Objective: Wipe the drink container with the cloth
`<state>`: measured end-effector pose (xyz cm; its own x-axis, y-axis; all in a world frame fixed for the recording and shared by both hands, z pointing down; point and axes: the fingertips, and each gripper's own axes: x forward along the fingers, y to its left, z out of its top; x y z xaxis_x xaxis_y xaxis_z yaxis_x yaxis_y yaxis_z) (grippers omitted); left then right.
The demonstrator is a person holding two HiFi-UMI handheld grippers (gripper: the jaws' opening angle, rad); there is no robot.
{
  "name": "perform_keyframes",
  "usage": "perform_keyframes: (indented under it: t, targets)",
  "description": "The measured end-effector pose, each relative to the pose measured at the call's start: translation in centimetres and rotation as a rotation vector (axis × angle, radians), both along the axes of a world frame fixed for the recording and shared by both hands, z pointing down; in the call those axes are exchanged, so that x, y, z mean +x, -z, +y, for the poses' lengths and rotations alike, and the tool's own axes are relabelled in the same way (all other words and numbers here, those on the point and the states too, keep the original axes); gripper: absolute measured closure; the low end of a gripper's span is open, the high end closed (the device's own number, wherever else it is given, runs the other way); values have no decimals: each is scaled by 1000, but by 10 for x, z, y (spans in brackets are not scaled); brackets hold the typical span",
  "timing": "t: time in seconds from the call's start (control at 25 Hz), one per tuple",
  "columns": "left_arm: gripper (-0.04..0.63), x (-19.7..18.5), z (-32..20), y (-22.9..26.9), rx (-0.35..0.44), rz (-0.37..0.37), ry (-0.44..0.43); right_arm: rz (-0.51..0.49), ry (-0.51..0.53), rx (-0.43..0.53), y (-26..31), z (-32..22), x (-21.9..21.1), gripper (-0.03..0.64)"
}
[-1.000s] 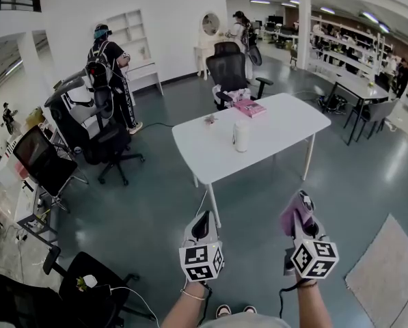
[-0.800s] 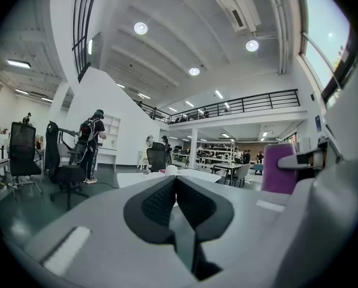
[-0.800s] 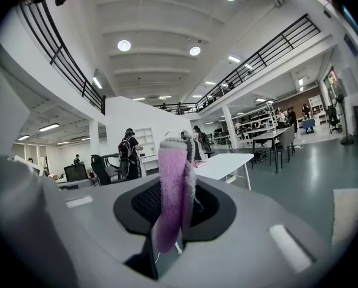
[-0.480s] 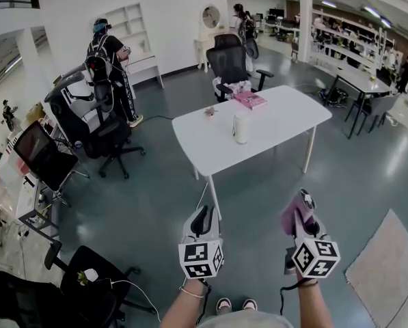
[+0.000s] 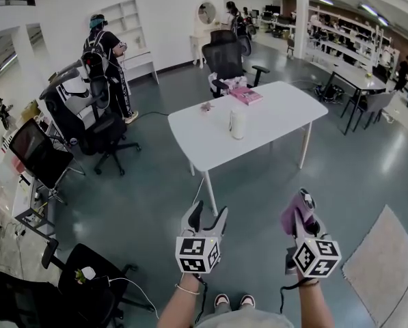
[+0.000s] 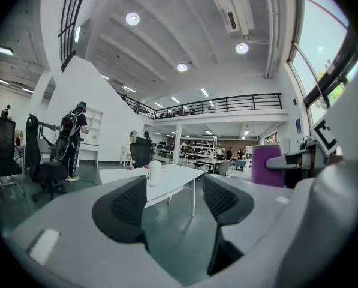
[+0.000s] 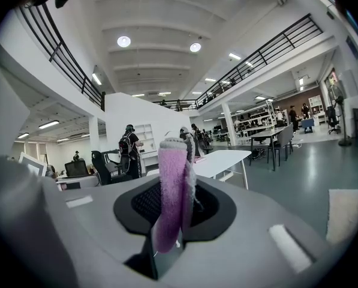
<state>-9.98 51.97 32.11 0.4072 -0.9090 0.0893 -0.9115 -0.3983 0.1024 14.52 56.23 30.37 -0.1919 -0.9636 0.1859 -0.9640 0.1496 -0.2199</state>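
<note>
1. Left gripper: jaws apart, have just been opening, with nothing between them.
2. Right gripper: jaws clamped on the purple cloth, which stands upright.
3. Drink container: white, upright on the white counter, well apart from both grippers and ahead of them.

Bright ceiling lights — fisheye edges, sharp.
</note>
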Motion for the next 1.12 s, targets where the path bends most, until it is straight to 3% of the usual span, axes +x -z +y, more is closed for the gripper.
perform_keyframes:
  t: [0.2, 0.32, 0.8, 1.12]
  targets:
    - [237, 0, 2, -2, 24, 21, -58, 9, -10, -3, -2, 4, -5, 537]
    - [228, -6, 1, -2, 25, 20, -82, 10, -22, -4, 0, 3, -9, 537]
    - [236, -38, -18, -8, 15, 13, -145, -13, -93, -22, -10, 1, -24, 537]
    - [239, -36, -42, -15, 9, 39, -159, -21, -122, -39, -17, -17, -17, 537]
